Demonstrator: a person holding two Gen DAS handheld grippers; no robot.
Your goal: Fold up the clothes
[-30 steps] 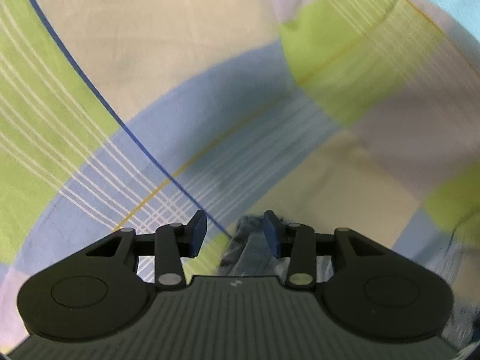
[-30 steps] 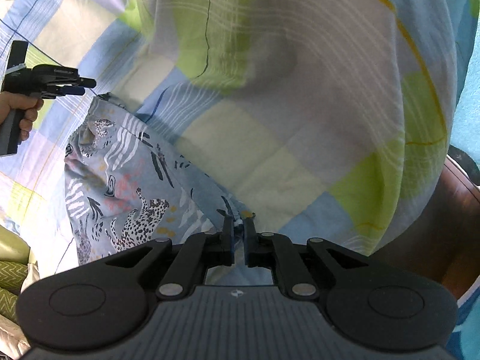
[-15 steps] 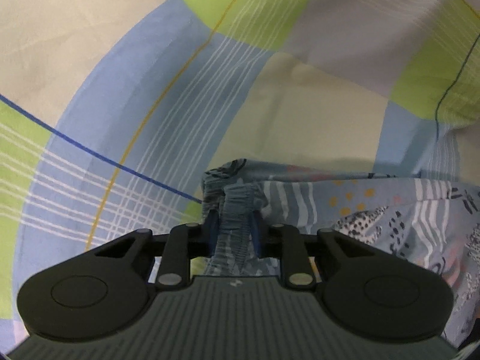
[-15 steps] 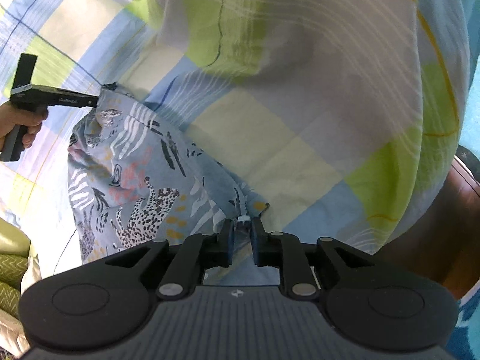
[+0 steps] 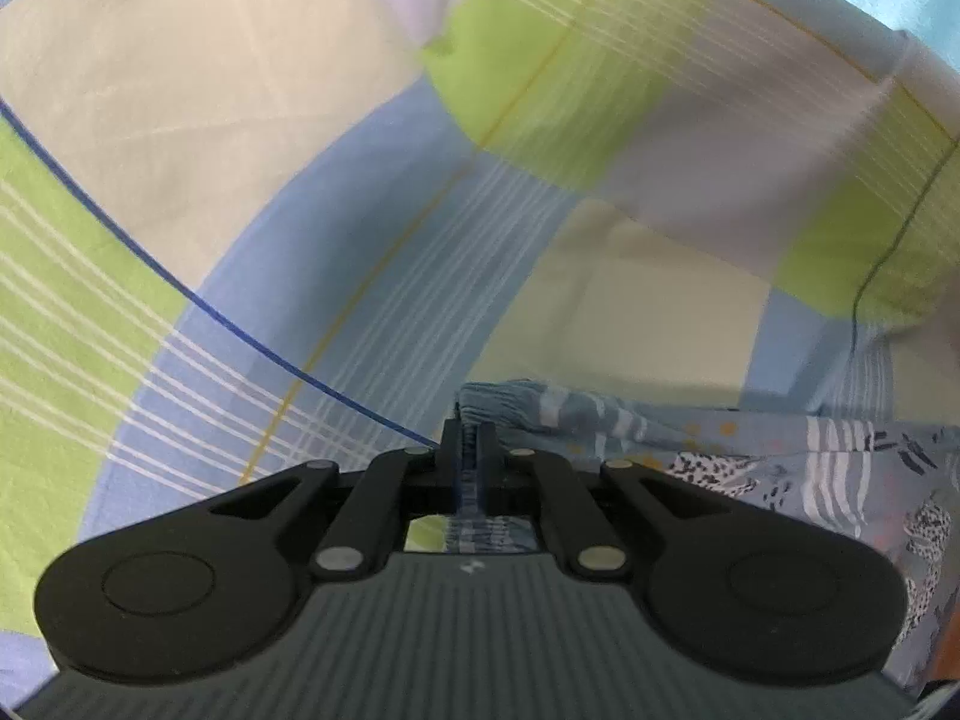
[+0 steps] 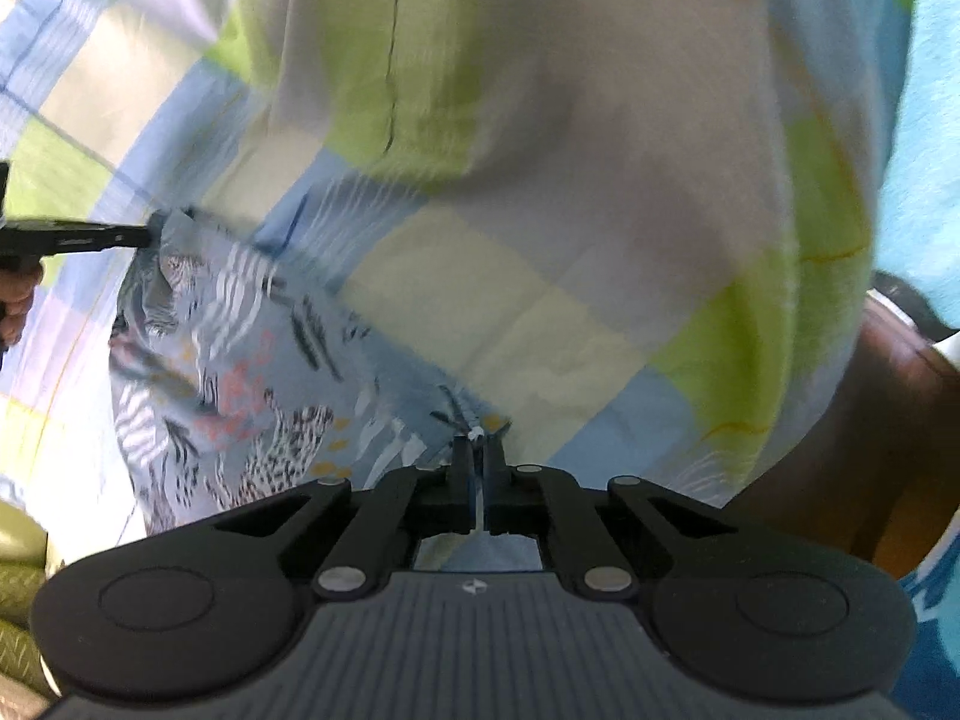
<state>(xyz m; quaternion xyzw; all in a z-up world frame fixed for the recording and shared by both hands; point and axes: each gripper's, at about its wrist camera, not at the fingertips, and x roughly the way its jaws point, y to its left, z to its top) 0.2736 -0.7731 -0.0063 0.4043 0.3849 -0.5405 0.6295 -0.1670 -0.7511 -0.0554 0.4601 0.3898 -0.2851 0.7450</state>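
Each hand-held gripper (image 5: 470,429) (image 6: 478,444) pinching the printed garment (image 6: 240,372), stretched lengthwise between them over checked sheet (image 5: 360,138).

left gripper (image 5: 470,438) fingers (image 5: 487,450) now clamped on garment (image 6: 252,372) corner, earlier open

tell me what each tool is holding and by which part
Both hold the shorts. The left tool pinches one end of the gathered waistband; the right tool pinches the edge at the opposite corner.

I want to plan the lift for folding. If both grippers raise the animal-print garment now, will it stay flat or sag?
The animal-print garment probably sags between the grips: it already wrinkles and bunches at the left gripper. It looks thin and light. The right gripper pinches only a corner, which might slip.
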